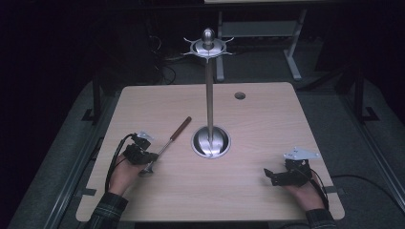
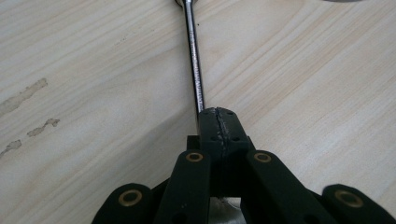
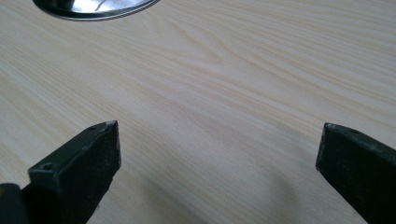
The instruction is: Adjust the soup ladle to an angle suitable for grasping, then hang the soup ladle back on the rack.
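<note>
The left hand-held gripper (image 1: 149, 160), at seven o'clock from the hook stand (image 1: 208, 95), clamps the utensil (image 1: 173, 138) near its metal end, likely for hanging, while the right hand-held gripper (image 1: 269, 174) waits wide open and empty above the counter (image 1: 267, 119).

Light wood tabletop (image 1: 258, 186) with a round cable hole (image 1: 240, 96) at the back, a chrome stand (image 1: 210, 141) planted mid-table, and a wooden-handled utensil (image 1: 172, 138) lying just left of it.
</note>
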Motion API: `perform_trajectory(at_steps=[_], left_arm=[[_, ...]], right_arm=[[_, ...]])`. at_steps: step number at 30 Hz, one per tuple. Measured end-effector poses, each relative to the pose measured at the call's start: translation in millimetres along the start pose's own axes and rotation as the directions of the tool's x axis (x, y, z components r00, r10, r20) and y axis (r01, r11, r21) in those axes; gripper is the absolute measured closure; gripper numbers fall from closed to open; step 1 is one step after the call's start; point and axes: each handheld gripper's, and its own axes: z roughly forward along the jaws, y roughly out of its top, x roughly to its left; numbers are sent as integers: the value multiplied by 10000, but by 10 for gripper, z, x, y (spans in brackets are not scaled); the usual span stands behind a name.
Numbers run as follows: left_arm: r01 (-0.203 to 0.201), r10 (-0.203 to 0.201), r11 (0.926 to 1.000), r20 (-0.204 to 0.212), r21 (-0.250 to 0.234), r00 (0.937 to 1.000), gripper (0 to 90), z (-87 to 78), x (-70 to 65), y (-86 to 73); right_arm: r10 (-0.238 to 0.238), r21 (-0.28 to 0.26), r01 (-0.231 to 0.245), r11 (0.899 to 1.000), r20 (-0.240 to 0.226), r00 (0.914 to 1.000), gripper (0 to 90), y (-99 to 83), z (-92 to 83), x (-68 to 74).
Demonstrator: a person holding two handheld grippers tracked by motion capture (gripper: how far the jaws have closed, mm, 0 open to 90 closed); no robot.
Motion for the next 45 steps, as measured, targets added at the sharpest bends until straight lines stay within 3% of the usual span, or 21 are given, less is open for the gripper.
perform_trajectory(at_steps=[6,12,19,22,23,28,38,40,45], left_arm=[[-26,30,9997,151,-251,9999,893,-50,-16,34],[-173,184,9994,353,-312,9992,830,-104,6,113],[114,-91,9993,629,-368,9980,727,-112,91,235],[-126,141,9996,622,-245,9980,675,-98,133,320],[38,-18,9995,665,-303,9978,653,-89,130,345],[-149,165,9996,654,-255,9977,568,-62,134,504],[-524,511,9984,545,223,9972,511,42,198,767],[-318,314,9995,516,73,9982,505,77,205,808],[-381,365,9988,516,302,9980,500,155,263,915]], right_arm=[[53,8,-53,10000,-13,10000,0,4,0,-5],[85,43,-85,10000,-21,10000,0,7,4,-3],[161,71,-161,9998,-33,9999,0,5,1,-12],[285,145,-284,9995,-74,9996,0,-12,-10,-21],[281,124,-280,9995,-69,9996,0,-15,-12,-27],[282,59,-282,9996,-69,9996,0,-31,-32,-42],[251,45,-250,9997,-105,9996,0,-34,-18,-42],[308,7,-308,9995,-129,9994,0,-35,-22,-45],[331,-30,-332,9994,-126,9994,0,-36,-20,-53]])
